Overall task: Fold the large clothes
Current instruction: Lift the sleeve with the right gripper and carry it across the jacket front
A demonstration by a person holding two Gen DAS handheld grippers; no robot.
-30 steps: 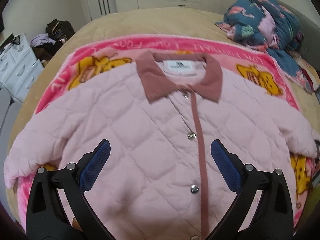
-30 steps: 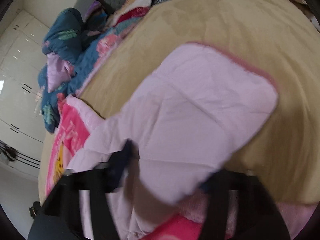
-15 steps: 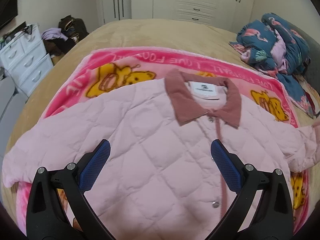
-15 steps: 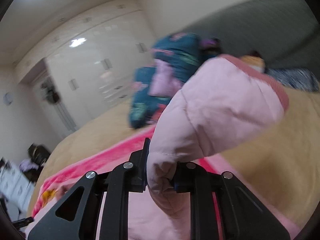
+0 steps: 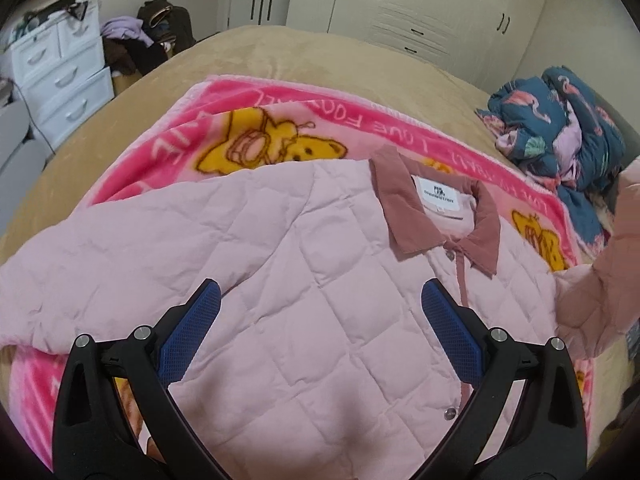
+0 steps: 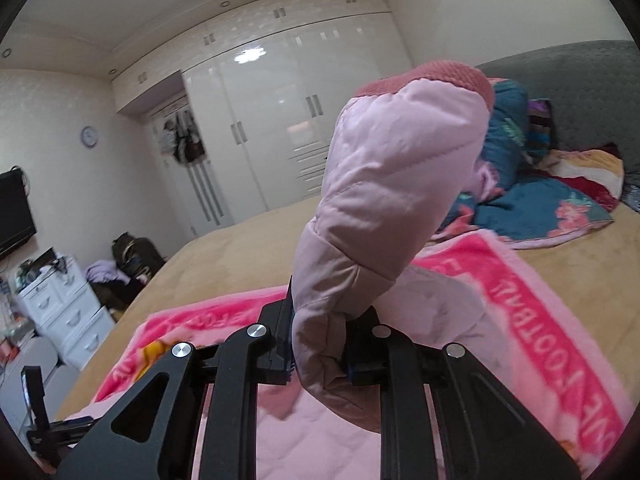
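Left wrist view: tan bed (image 5: 304, 56) under pink cartoon blanket (image 5: 280, 128); pink quilted jacket (image 5: 300, 288) spread on that blanket, buttoned, collar label too small to read. Left gripper (image 5: 320, 320) above jacket, jaws apart, empty.

Right wrist view: right gripper (image 6: 318, 344) clamped on jacket sleeve (image 6: 392, 184), lifted above blanket. Probably sleeve-fold step; next, carry sleeve across jacket front. Blanket lettering partly legible: "LOVE FOOTBALL".

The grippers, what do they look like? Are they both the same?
The left gripper has two black angular arms with triangular cut-outs, silver round bolts and blue textured pads. The right gripper has the same black frame and silver bolts; only a sliver of blue shows.
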